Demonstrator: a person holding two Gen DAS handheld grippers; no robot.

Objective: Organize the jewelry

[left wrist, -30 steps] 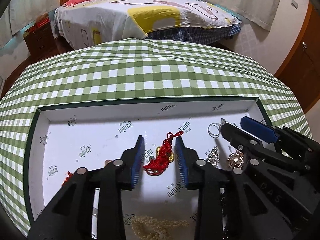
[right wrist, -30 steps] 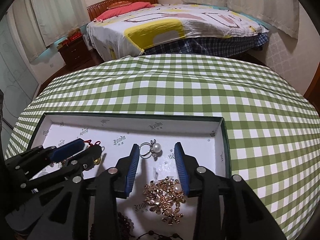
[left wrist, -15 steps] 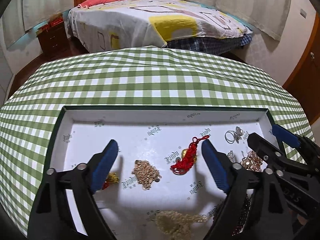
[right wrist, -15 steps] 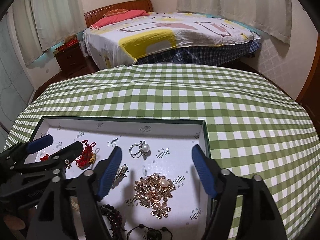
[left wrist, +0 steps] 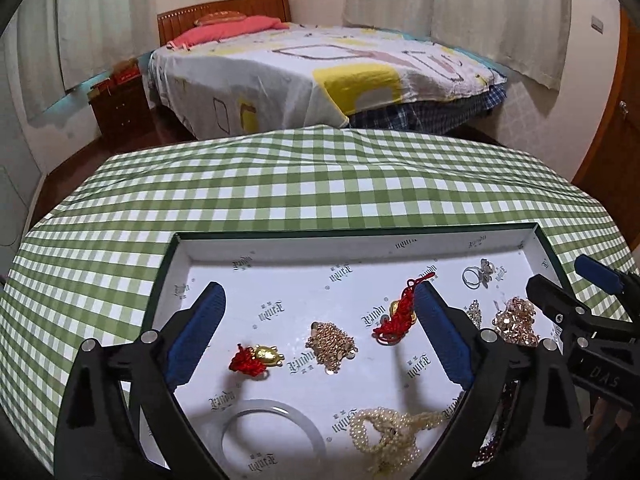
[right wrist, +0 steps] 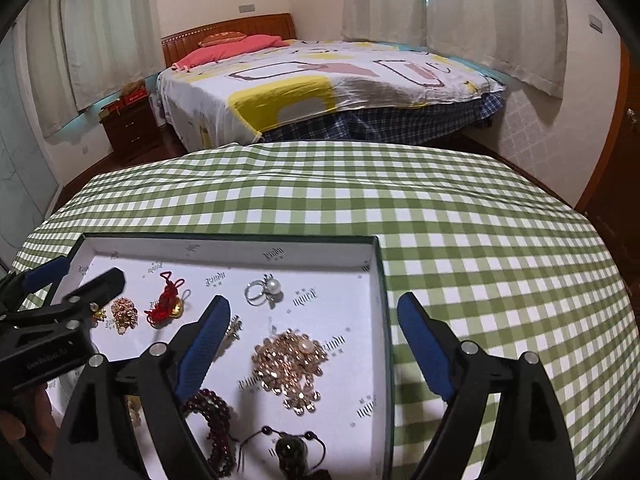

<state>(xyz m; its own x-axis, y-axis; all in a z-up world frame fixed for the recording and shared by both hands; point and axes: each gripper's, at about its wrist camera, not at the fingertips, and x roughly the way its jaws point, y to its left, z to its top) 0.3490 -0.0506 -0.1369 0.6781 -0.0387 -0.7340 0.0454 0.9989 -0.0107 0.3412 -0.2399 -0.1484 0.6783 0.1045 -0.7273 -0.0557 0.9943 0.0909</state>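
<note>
A shallow white-lined box (left wrist: pixel 360 238) (right wrist: pixel 240 242) with a dark green rim lies on the checked table and holds loose jewelry. My left gripper (left wrist: pixel 318 330) is open and empty above a gold chain cluster (left wrist: pixel 330 340), a red-tasselled gold charm (left wrist: pixel 256 358) and a red knot charm (left wrist: pixel 396 320). A pearl strand (left wrist: pixel 388 428) and a pale bangle (left wrist: pixel 272 436) lie nearer. My right gripper (right wrist: pixel 314 344) is open and empty above a gold flower brooch (right wrist: pixel 290 364). A pearl ring (right wrist: pixel 264 290) lies beyond it, dark bead bracelets (right wrist: pixel 216 420) nearer.
The table has a green-and-white checked cloth (right wrist: pixel 480 260). Beyond its far edge stand a bed (left wrist: pixel 320 72) and a wooden nightstand (left wrist: pixel 120 108). Each gripper shows in the other's view, the right one (left wrist: pixel 580 312) at the box's right end, the left one (right wrist: pixel 60 312) at its left.
Both grippers have opened wide from nearly shut and have pulled back and up from the box. The red knot charm now lies free on the box floor.
</note>
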